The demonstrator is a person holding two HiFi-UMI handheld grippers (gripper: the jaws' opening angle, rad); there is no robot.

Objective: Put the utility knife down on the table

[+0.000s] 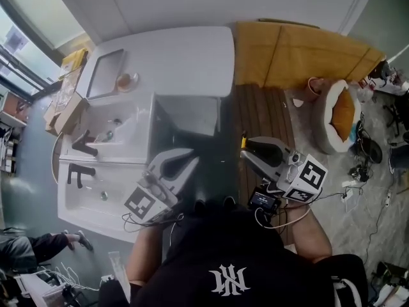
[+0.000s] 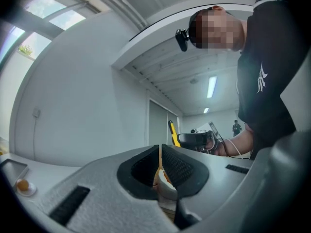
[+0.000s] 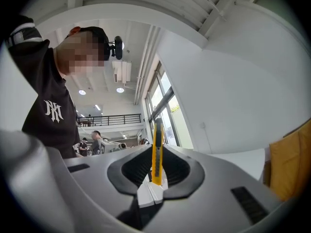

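The yellow utility knife (image 3: 157,140) stands upright out of my right gripper (image 3: 156,160), whose jaws are shut on its lower body. In the head view only its yellow tip (image 1: 243,137) pokes out past the right gripper (image 1: 246,152), held above dark wooden floor to the right of the white table (image 1: 185,59). From the left gripper view the knife (image 2: 173,133) shows in the distance. My left gripper (image 2: 160,153) is shut; a thin orange sliver shows between its pads, and I cannot tell what it is. In the head view it (image 1: 190,162) hovers over the table's near corner.
On the white table lie a grey tray (image 1: 104,73) and a small bowl (image 1: 126,80). A lower white surface (image 1: 96,190) at the left carries two black items (image 1: 83,144). An orange mat (image 1: 300,56) and a round cushion (image 1: 335,114) lie on the floor to the right.
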